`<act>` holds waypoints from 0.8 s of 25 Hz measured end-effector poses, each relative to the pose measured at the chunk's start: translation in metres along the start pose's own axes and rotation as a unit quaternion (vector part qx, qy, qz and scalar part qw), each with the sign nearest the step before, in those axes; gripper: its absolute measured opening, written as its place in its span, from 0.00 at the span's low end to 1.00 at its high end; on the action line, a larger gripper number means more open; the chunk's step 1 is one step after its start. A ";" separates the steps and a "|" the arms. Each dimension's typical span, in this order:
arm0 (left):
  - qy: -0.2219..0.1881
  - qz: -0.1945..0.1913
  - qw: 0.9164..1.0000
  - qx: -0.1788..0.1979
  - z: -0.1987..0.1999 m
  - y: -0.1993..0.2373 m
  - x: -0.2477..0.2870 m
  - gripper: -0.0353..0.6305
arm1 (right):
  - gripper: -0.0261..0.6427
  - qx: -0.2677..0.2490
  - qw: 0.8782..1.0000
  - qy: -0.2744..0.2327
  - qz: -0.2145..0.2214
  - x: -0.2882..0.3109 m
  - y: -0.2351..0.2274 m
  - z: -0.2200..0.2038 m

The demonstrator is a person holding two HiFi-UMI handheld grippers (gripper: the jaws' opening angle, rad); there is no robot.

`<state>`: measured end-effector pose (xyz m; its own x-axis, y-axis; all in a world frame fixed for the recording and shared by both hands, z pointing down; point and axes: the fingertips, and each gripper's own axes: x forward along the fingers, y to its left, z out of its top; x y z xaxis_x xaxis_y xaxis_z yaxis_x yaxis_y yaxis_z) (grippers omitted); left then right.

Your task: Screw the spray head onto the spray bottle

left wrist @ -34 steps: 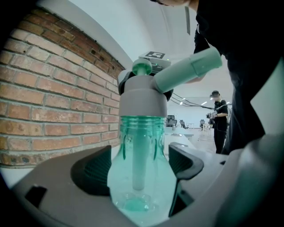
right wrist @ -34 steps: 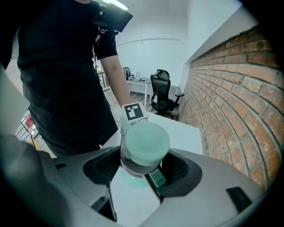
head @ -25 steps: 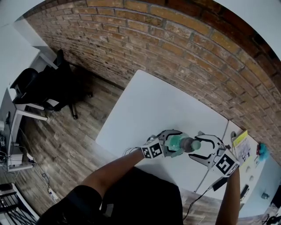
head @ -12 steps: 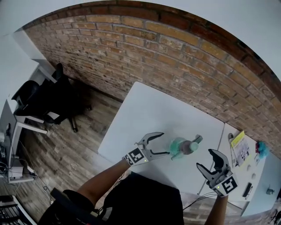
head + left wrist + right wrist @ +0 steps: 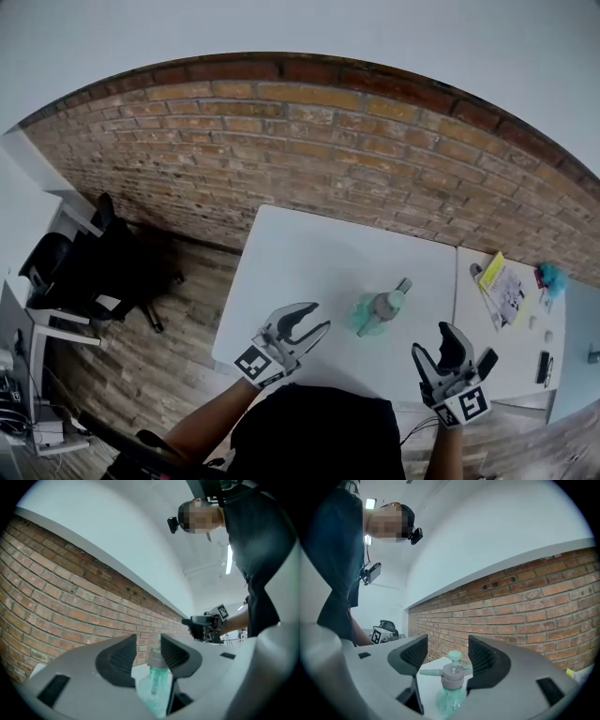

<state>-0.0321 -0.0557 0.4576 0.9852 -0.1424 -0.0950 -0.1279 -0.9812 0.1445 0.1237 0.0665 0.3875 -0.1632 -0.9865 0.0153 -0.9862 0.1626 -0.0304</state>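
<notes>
A clear green spray bottle (image 5: pixel 373 314) with its grey spray head (image 5: pixel 386 302) on top stands upright and alone on the white table (image 5: pixel 309 248). My left gripper (image 5: pixel 311 322) hovers to its left, near the table's front edge. Its jaws have just been closing, a gap is left, and nothing is between them. My right gripper (image 5: pixel 463 347) is open and empty off to the right of the bottle. The left gripper view (image 5: pixel 149 642) shows the bottle (image 5: pixel 154 684) beyond the jaws. The right gripper view (image 5: pixel 447 644) frames the bottle (image 5: pixel 449 693) and head (image 5: pixel 452 671) at a distance.
A brick wall (image 5: pixel 375 159) runs behind the table. A second white table (image 5: pixel 511 337) on the right carries a yellow booklet (image 5: pixel 502 286), a teal item (image 5: pixel 551 278) and a black device (image 5: pixel 544 367). A black chair (image 5: pixel 80 272) stands on the wood floor at left.
Both grippers let go of the bottle and drew back from it and upward. The left jaws narrowed. The bottle stays upright on the table.
</notes>
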 end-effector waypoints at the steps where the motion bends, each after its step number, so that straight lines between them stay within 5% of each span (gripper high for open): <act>1: 0.003 -0.002 1.000 0.003 0.001 -0.004 -0.001 0.26 | 0.44 0.001 1.000 -0.002 -0.002 -0.001 0.003 0.000; 4: 0.017 0.006 1.000 0.008 0.002 -0.011 -0.003 0.06 | 0.44 -0.012 1.000 0.005 -0.014 -0.008 0.011 -0.008; 8: 0.023 0.001 1.000 0.010 0.001 -0.021 0.000 0.06 | 0.44 -0.008 0.998 -0.004 -0.054 -0.018 0.022 -0.007; 9: 0.022 -0.003 1.000 0.009 0.002 -0.025 0.001 0.06 | 0.38 -0.011 0.998 -0.008 -0.064 -0.021 0.025 -0.006; 11: 0.021 -0.009 1.000 0.010 0.003 -0.031 0.002 0.06 | 0.10 -0.019 0.996 -0.006 -0.086 -0.027 0.027 -0.006; 20: 0.028 0.039 0.998 0.030 -0.007 -0.036 -0.020 0.06 | 0.05 0.009 0.991 0.029 -0.133 -0.044 0.027 -0.022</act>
<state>-0.0467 -0.0170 0.4614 0.9766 -0.2128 -0.0309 -0.2093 -0.9737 0.0903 0.1033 0.1152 0.4079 0.0997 -0.9916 0.0827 -0.9940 -0.1029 -0.0362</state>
